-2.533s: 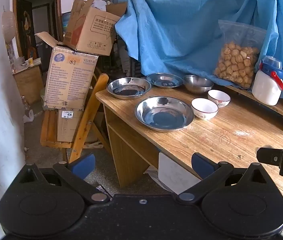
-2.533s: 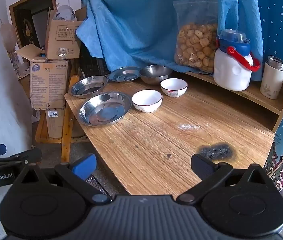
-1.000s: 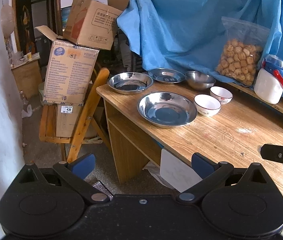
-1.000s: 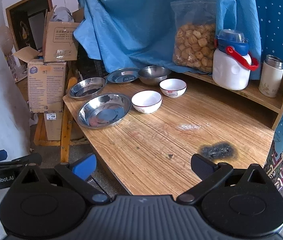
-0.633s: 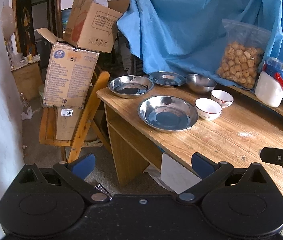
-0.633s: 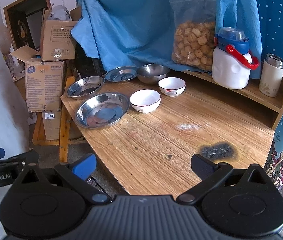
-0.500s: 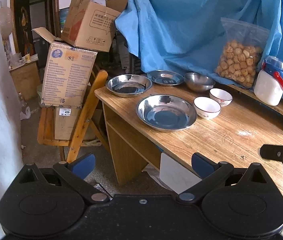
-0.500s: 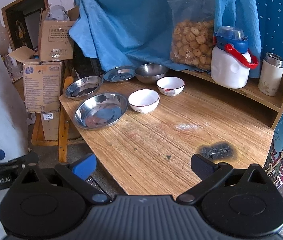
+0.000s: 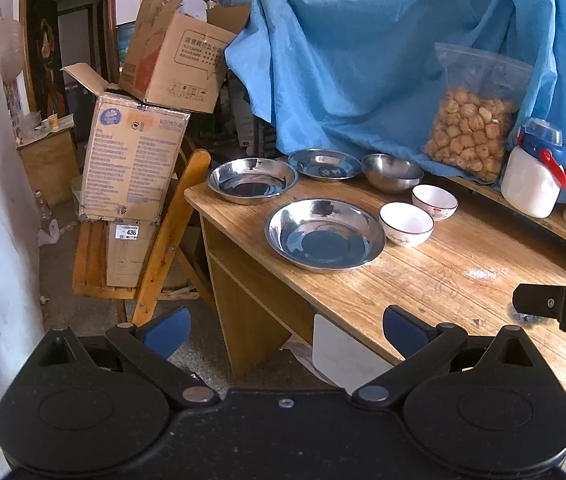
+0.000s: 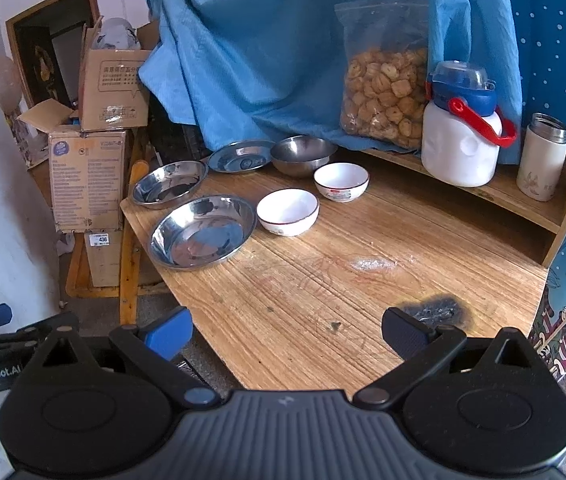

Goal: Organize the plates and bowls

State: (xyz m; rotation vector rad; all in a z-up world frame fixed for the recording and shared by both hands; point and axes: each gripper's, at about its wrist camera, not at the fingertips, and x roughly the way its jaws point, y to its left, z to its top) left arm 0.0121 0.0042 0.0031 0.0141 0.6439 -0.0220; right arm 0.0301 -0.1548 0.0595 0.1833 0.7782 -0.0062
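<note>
Three steel plates lie on the wooden desk (image 9: 435, 280): a large near one (image 9: 325, 234) (image 10: 203, 231), one at the left corner (image 9: 251, 180) (image 10: 169, 184), and a far one (image 9: 324, 164) (image 10: 241, 156). A steel bowl (image 9: 392, 167) (image 10: 303, 155) and two white bowls, near (image 9: 406, 224) (image 10: 288, 211) and far (image 9: 434, 201) (image 10: 341, 181), sit beside them. My left gripper (image 9: 283, 326) hangs open off the desk's front-left edge. Over the desk's near edge, my right gripper (image 10: 286, 328) is open and empty too.
On a raised shelf (image 10: 495, 196) at the back stand a white jug with a blue lid (image 10: 461, 144), a small flask (image 10: 542, 158) and a bag of snacks (image 10: 385, 92). Blue cloth (image 9: 363, 60) hangs behind. Cardboard boxes (image 9: 135, 160) are stacked on a wooden chair (image 9: 163, 240) to the left.
Both views have shifted only slightly, drifting a little about the desk. Nothing on the desk has moved, and both grippers have stayed open.
</note>
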